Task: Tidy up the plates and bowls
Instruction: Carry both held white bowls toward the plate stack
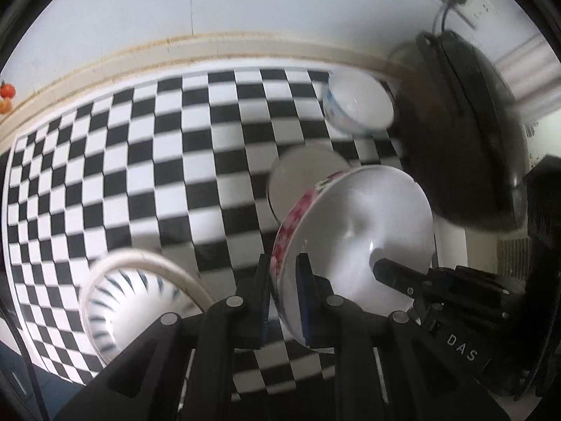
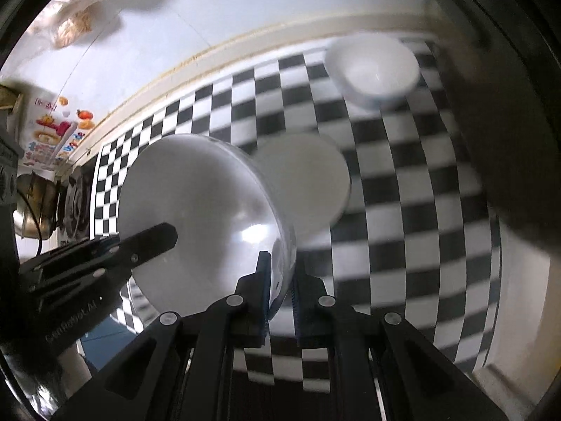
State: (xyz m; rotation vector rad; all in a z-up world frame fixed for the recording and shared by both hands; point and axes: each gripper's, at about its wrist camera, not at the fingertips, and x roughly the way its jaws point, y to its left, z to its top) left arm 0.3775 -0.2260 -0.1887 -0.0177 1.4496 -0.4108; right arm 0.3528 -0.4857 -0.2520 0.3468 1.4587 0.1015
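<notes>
Both grippers hold one white bowl with a red flower pattern outside [image 1: 354,217], lifted and tilted above the checkered cloth. My left gripper [image 1: 284,266] is shut on its near rim. My right gripper [image 2: 282,266] is shut on the opposite rim of the same bowl [image 2: 203,210]; it shows as a black finger [image 1: 396,273] inside the bowl in the left wrist view. A flat white plate [image 1: 298,179] lies just beyond, also in the right wrist view [image 2: 308,175]. A small white bowl with blue marks [image 1: 357,105] stands farther back. A blue-striped bowl [image 1: 129,294] sits near left.
A black-and-white checkered cloth [image 1: 140,161] covers the counter up to a cream wall edge [image 1: 210,49]. A dark round pan or lid [image 1: 473,133] leans at the right with a plugged socket above. A steel pot [image 2: 35,203] and a printed package [image 2: 52,133] stand far left.
</notes>
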